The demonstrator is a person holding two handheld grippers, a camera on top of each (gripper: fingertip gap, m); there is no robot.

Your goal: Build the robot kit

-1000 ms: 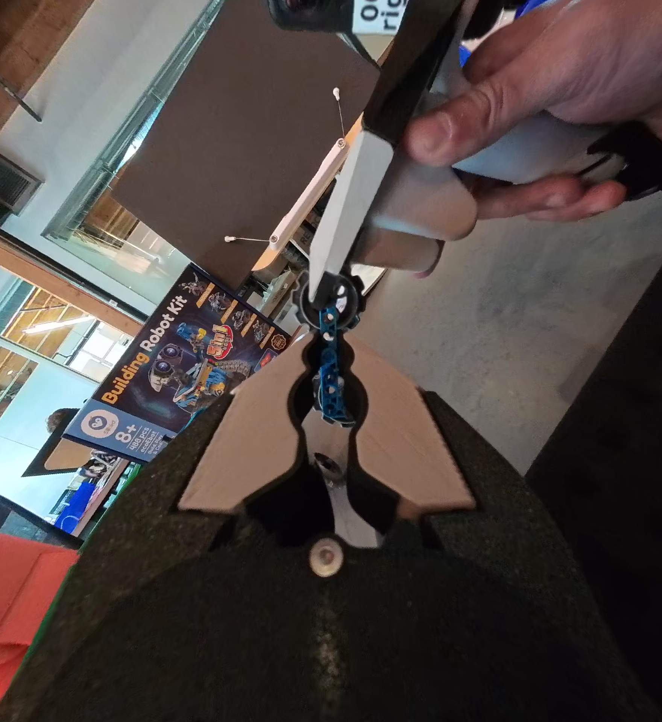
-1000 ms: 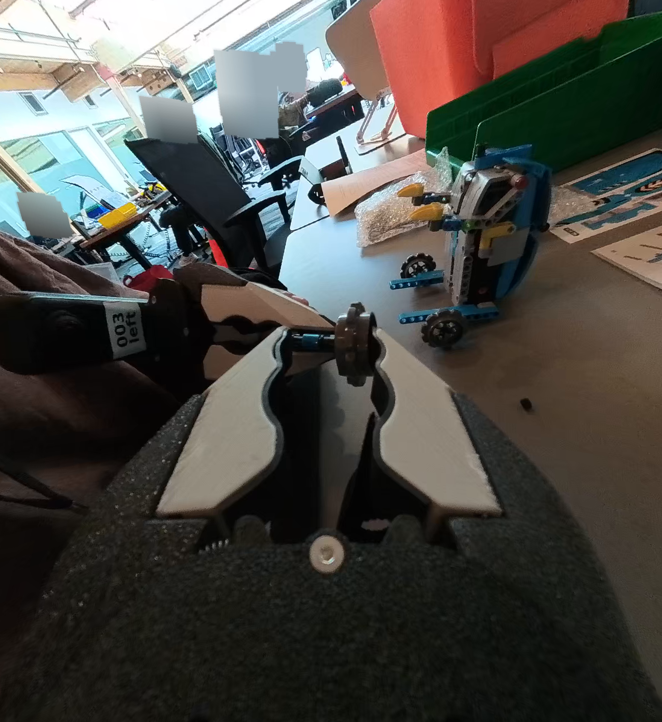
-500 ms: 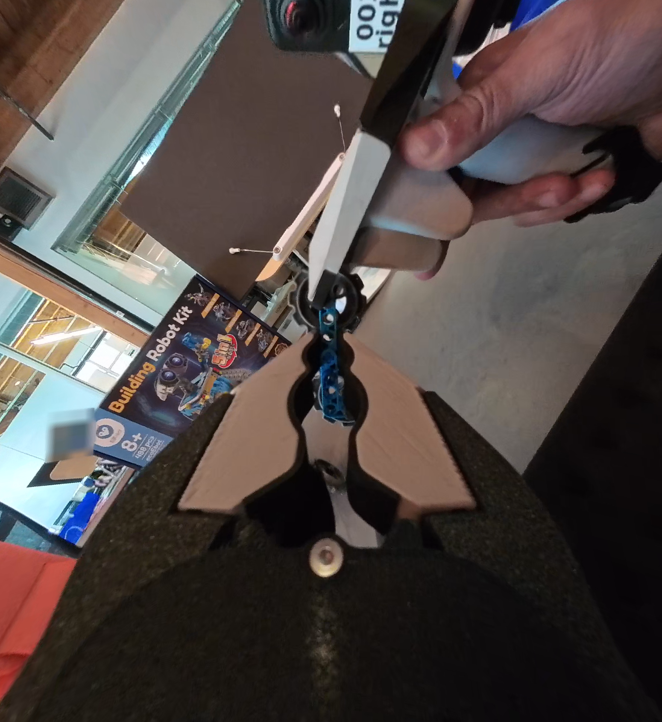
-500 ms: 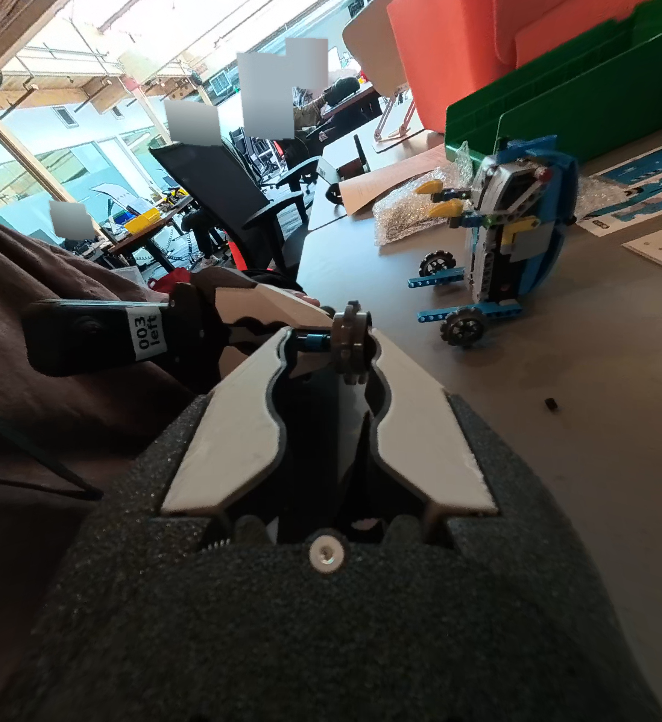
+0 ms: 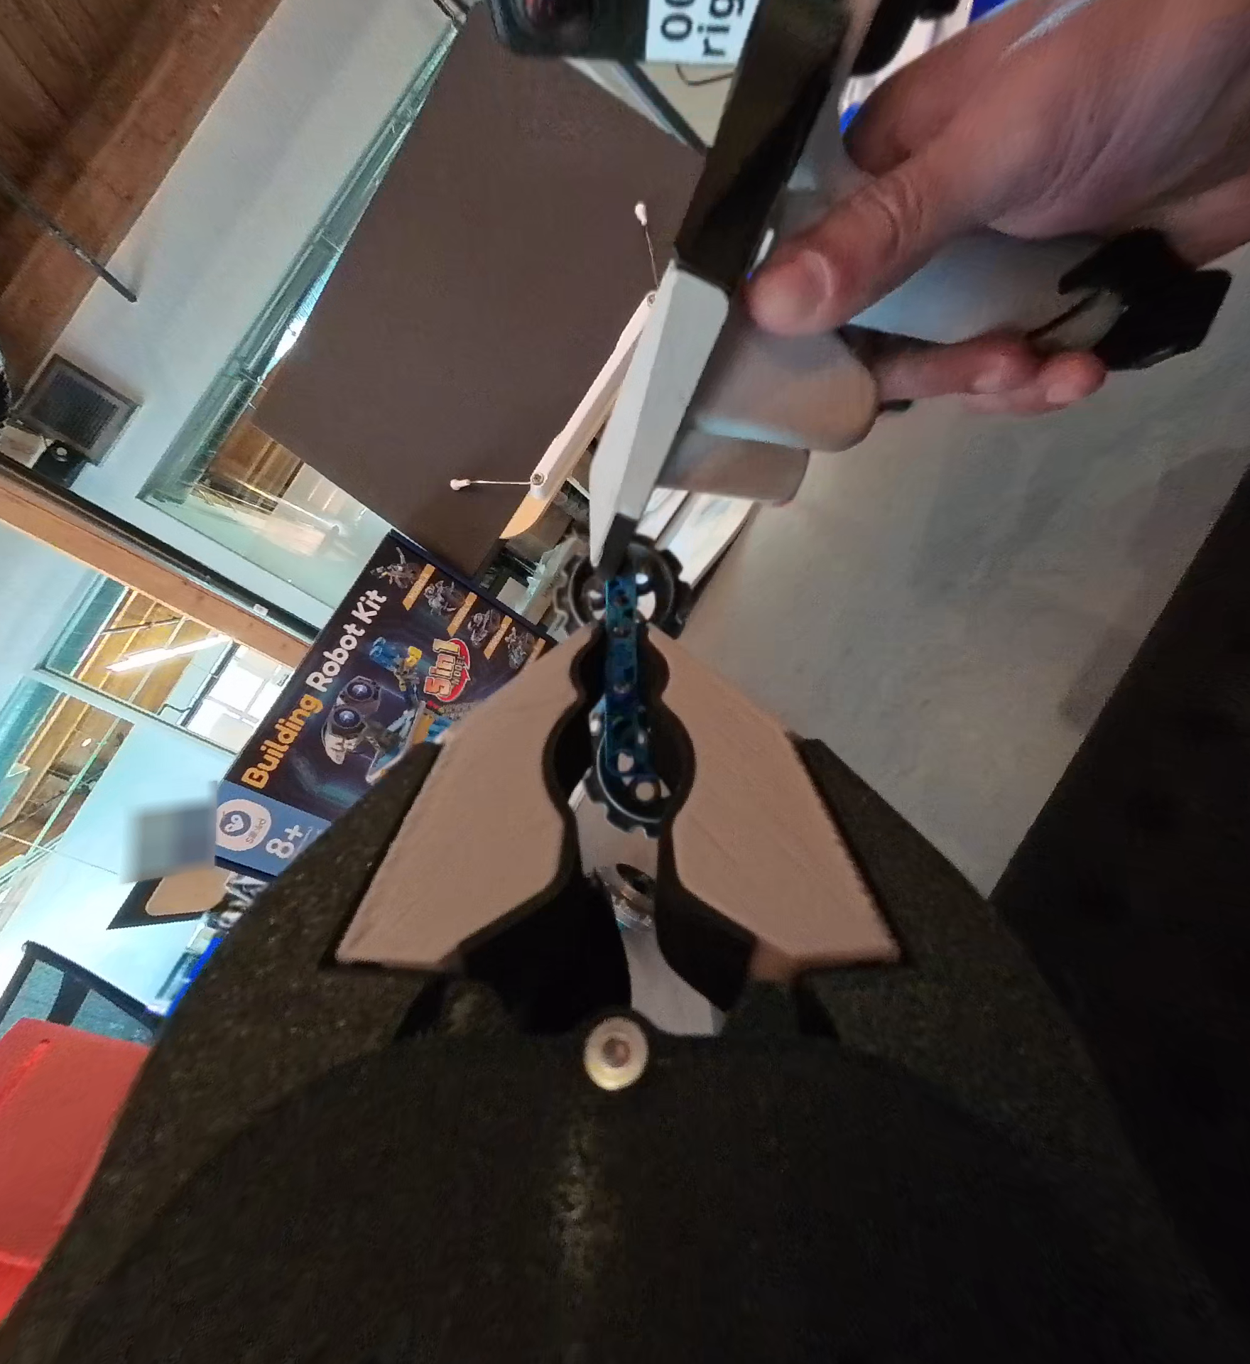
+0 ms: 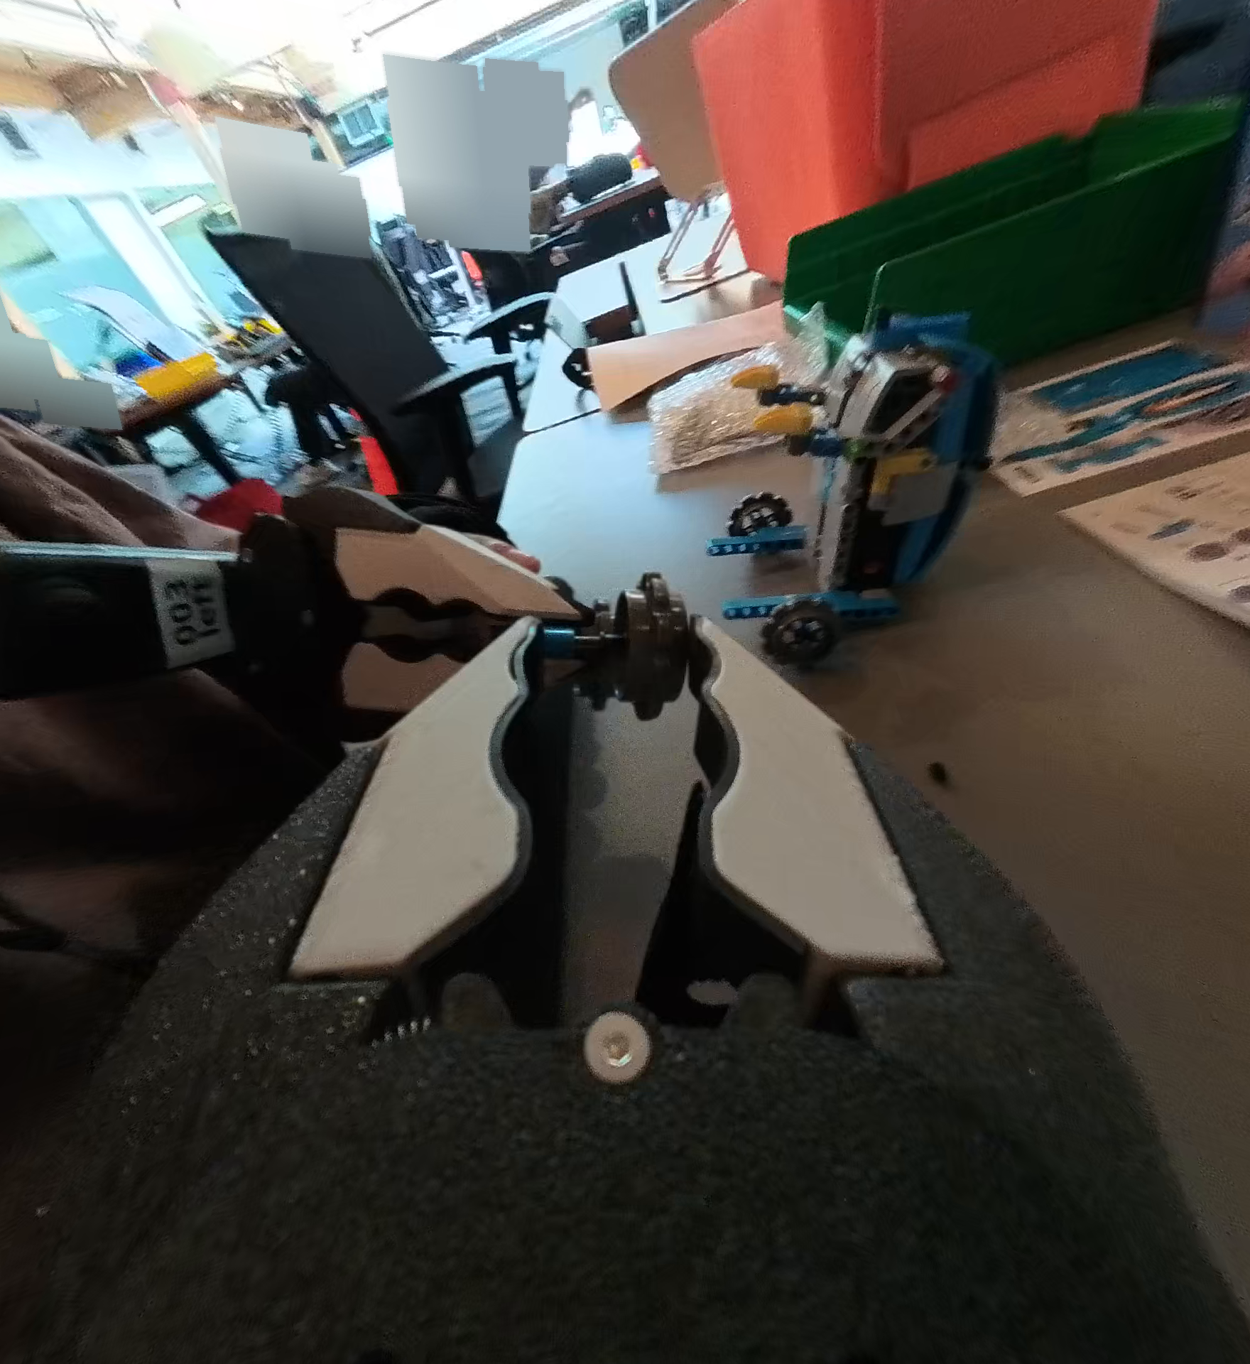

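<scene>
My left gripper [image 5: 618, 635] is shut on a blue perforated beam [image 5: 618, 668], seen edge-on. One black toothed wheel [image 5: 633, 786] sits at the beam's near end, in the hollow between the fingers. A second wheel [image 5: 629, 590] sits at its far end. My right gripper [image 6: 611, 635], held by a hand [image 5: 1050, 170], is shut across that far wheel [image 6: 651, 649] and the blue beam end [image 6: 556, 646]. The left gripper [image 6: 460, 590] comes in from the left in the right wrist view. All of this is held above the table.
A blue and grey toy robot model [image 6: 902, 480] lies on its side on the table [image 6: 976, 812], with wheeled blue beams beside it. Behind it are a bag of parts [image 6: 710, 413], a green bin [image 6: 1013, 243], instruction sheets [image 6: 1161, 413] and a small black piece [image 6: 939, 771]. A kit box [image 5: 386, 686] stands farther off. My two grippers' fingertips are within a few centimetres of each other.
Both grippers keep their hold on the beam and wheel. The pair has shifted a little and the right wrist view is now blurred. The near wheel shows more between the left fingers.
</scene>
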